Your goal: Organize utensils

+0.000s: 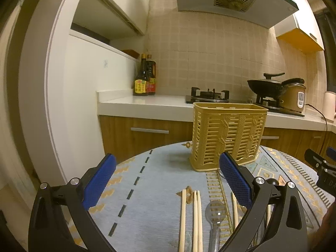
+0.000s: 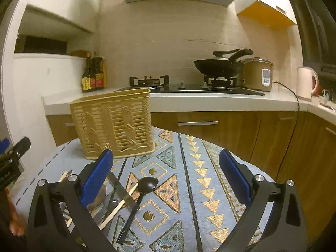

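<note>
A round table (image 1: 159, 191) under a blue patterned cloth carries a yellow slotted utensil basket (image 1: 227, 134) upright at its far side (nothing shows above its rim). Both grippers hover above the near part of the cloth with jaws spread wide and holding nothing, the left gripper (image 1: 168, 182) over the wooden chopsticks (image 1: 196, 220) and a clear spoon (image 1: 215, 218), the right gripper (image 2: 167, 180) just right of a black spoon (image 2: 148, 183) lying across one chopstick (image 2: 118, 208).
</note>
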Demonstrator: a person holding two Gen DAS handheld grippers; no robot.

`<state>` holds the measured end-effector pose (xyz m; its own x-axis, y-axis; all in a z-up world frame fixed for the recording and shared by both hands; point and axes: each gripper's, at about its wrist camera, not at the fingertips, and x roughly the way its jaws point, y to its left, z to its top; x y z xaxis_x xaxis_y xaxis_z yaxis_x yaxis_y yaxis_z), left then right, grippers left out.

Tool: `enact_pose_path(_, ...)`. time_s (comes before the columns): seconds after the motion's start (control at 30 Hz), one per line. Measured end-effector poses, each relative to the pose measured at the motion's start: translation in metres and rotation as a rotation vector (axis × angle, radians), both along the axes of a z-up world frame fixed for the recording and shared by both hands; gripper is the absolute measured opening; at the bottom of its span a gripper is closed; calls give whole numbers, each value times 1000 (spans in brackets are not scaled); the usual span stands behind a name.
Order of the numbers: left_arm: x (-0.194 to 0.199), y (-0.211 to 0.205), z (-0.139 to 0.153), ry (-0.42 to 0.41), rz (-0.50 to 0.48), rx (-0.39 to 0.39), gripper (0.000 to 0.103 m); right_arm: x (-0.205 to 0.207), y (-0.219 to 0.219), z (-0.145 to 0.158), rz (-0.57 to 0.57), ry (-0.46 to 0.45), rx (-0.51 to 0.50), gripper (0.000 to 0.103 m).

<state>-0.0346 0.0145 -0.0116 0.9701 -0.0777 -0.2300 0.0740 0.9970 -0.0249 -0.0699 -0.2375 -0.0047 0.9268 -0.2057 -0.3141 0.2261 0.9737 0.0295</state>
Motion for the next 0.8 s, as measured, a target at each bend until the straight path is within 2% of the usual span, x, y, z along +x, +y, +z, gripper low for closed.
enact_pose_path(0.27,0,1,1,0,-15,-4,95,4,7,-1,4,17,-34,95)
enact_pose_path(0.8,-4,0,2,-16,-10,1,95,5,7,-5,7,22,-32,95)
